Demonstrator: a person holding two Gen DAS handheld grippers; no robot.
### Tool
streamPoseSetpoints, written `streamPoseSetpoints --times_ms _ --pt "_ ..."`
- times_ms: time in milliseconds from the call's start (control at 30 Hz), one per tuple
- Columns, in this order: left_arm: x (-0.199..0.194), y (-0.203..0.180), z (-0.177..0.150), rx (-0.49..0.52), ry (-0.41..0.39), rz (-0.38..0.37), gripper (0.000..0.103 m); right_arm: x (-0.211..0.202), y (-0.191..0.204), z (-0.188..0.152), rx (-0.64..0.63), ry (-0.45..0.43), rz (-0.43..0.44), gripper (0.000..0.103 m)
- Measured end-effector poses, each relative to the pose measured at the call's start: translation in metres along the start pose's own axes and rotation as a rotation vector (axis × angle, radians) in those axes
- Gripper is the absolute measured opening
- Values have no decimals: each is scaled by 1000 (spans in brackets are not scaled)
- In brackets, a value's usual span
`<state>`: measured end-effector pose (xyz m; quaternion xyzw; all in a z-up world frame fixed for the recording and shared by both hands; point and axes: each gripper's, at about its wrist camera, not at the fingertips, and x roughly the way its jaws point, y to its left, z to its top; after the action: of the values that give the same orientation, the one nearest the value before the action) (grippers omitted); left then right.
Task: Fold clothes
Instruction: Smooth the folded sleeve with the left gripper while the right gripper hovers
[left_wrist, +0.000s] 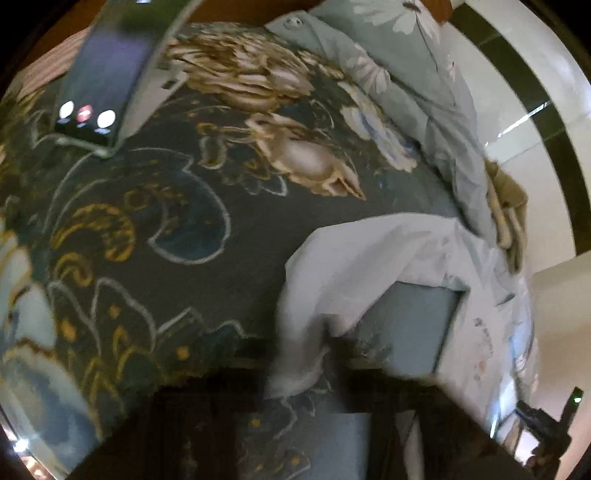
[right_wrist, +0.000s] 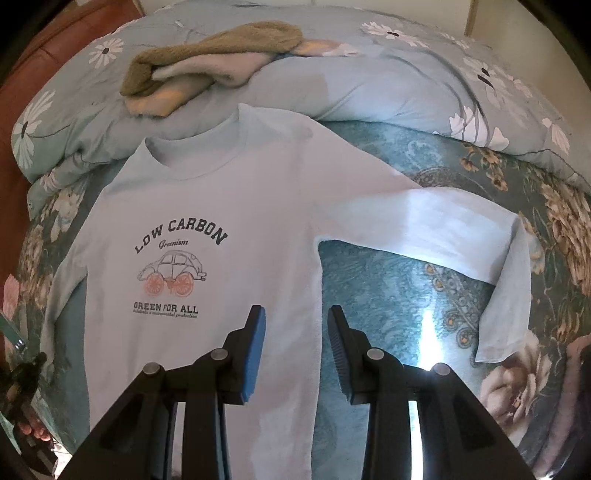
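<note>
A pale blue long-sleeve T-shirt (right_wrist: 207, 206) with a "LOW CARBON" car print lies face up on the bed. Its right sleeve (right_wrist: 443, 229) stretches out and bends down at the cuff. My right gripper (right_wrist: 296, 314) is open and empty, hovering over the shirt's right side edge. In the left wrist view, blurred by motion, the shirt's sleeve (left_wrist: 354, 266) rises in a fold toward the dark, blurred jaws of my left gripper (left_wrist: 325, 354), which seem shut on the cloth, the cuff hanging below.
A dark floral bedsheet (left_wrist: 166, 229) covers the bed. A pale green flowered quilt (right_wrist: 369, 81) is bunched at the head, with an olive towel (right_wrist: 207, 55) on it. A phone on a stand (left_wrist: 99, 85) sits at the far left.
</note>
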<state>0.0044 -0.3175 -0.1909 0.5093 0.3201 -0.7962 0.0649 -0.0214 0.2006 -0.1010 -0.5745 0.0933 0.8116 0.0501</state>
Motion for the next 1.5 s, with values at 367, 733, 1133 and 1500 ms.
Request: streamPoseSetpoints --times_ms 367,733,1133,1500 --pt "-32 -61 80 369 -277 338 8 16 -8 -3 38 33 13 36" --pt "-20 20 40 -21 -124 112 47 31 -5 -3 33 68 11 36" --pt "-4 49 35 -349 -77 -120 5 36 -2 0 27 77 30 36" --pt "-57 -2 102 -49 -339 21 3 38 -21 -4 95 86 25 36"
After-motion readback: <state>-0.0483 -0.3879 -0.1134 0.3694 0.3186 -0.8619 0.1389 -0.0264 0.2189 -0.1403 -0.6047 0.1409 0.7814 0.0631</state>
